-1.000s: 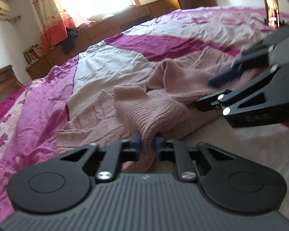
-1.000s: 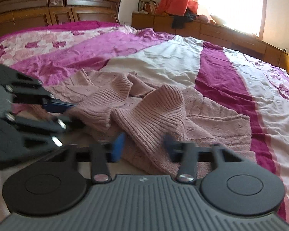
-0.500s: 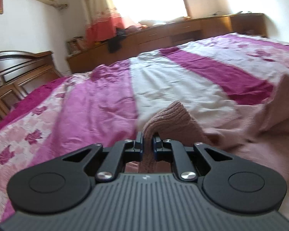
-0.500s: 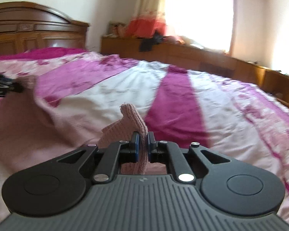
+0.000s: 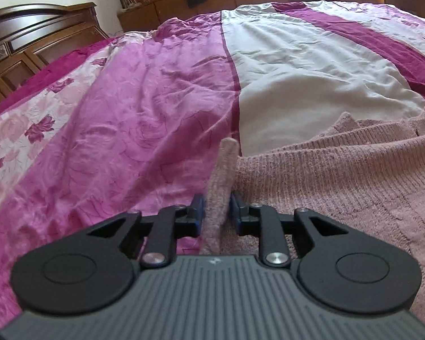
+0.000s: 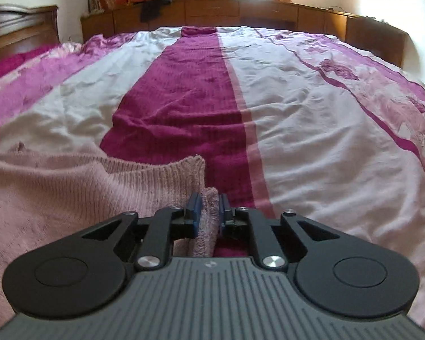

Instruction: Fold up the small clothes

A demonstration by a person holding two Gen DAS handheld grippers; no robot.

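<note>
Left wrist view: my left gripper [image 5: 216, 212] pinches a corner of the pink knit sweater [image 5: 340, 175], which spreads lower right over the quilt [image 5: 155, 99].

Right wrist view: right gripper [image 6: 208, 215] clamps another sweater [image 6: 70, 187] corner, lower left. It looks soft, floppy and stretchy to me; corners grip best.

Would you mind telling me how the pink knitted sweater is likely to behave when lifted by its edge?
Probably floppy: the sweater lies in soft folds on the bedspread. Its fuzzy ribbed knit likely resists slipping where the left gripper and right gripper pinch it.
</note>
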